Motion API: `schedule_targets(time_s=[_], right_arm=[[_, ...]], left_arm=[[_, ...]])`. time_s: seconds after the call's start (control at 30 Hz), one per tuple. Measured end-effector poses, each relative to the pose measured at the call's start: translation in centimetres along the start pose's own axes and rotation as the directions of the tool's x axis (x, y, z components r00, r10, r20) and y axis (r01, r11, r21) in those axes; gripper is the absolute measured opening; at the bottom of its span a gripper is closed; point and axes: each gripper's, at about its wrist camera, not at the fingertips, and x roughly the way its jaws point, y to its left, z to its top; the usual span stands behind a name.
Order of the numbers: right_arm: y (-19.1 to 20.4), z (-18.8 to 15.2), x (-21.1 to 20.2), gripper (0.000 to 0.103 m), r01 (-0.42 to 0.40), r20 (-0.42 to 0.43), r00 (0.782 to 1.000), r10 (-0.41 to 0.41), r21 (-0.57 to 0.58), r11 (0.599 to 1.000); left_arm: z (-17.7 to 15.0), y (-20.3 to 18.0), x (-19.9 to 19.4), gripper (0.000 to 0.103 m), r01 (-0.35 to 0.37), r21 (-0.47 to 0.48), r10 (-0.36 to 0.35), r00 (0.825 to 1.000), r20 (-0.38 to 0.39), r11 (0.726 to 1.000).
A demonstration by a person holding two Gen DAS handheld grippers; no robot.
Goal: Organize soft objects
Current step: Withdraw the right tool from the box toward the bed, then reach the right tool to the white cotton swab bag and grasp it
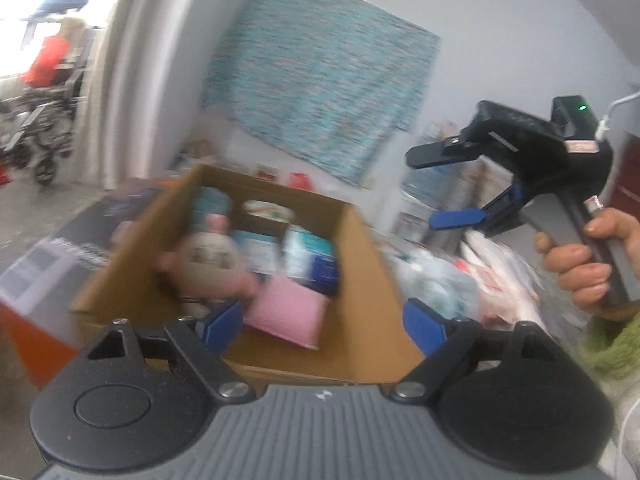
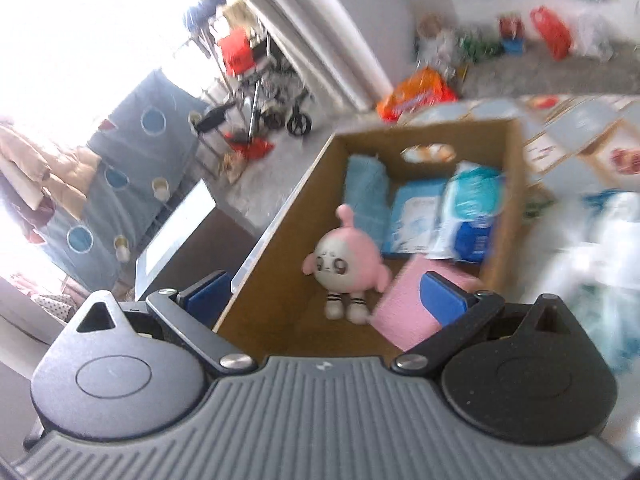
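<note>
An open cardboard box holds a pink and white plush toy, a pink sponge-like pad, a blue towel and blue-white soft packs. My left gripper is open and empty just above the box's near edge. My right gripper is open and empty above the box; in the left wrist view it hangs to the right of the box.
A dark low table with a white sheet stands left of the box. Plastic bags lie right of it. A wheelchair and a drying rack stand by the curtain. Snack packs and clutter line the far wall.
</note>
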Motion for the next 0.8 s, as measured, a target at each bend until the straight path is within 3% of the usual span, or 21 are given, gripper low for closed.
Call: schedule_targets(time_s=[0.17,0.27,0.4,0.6,0.8], right_arm=[[-4.0,-3.3,-9.2,0.102,0.130,0.117,0.985,-0.129,0.001,0.991],[-7.2,-5.8,-14.0,0.102,0.224,0.167,0.959,-0.227,0.037,0.974],[-12.3,-8.9,-17.4,0.102,0.309,0.154,0.932,-0.327,0.127,0.942],[-19.2,-12.8,-18.4,0.102,0.340,0.097,0.922,-0.375,0.261,0.903],[-24.2,-14.8,-16.9,0.101,0.327,0.056,0.928,-0.369,0.353,0.876]], left_arm=[[-0.7,-5.9,2.0,0.092,0.151,0.119,-0.144,0.987,-0.066,0.981],[-1.4,-9.8,3.4,0.093,0.252,0.184,-0.233,0.965,-0.121,0.950],[-2.9,-14.8,5.7,0.093,0.354,0.241,-0.312,0.929,-0.197,0.904],[-5.3,-20.5,10.4,0.093,0.435,0.289,-0.354,0.889,-0.291,0.853],[-6.7,-23.4,14.8,0.090,0.452,0.312,-0.341,0.873,-0.349,0.836]])
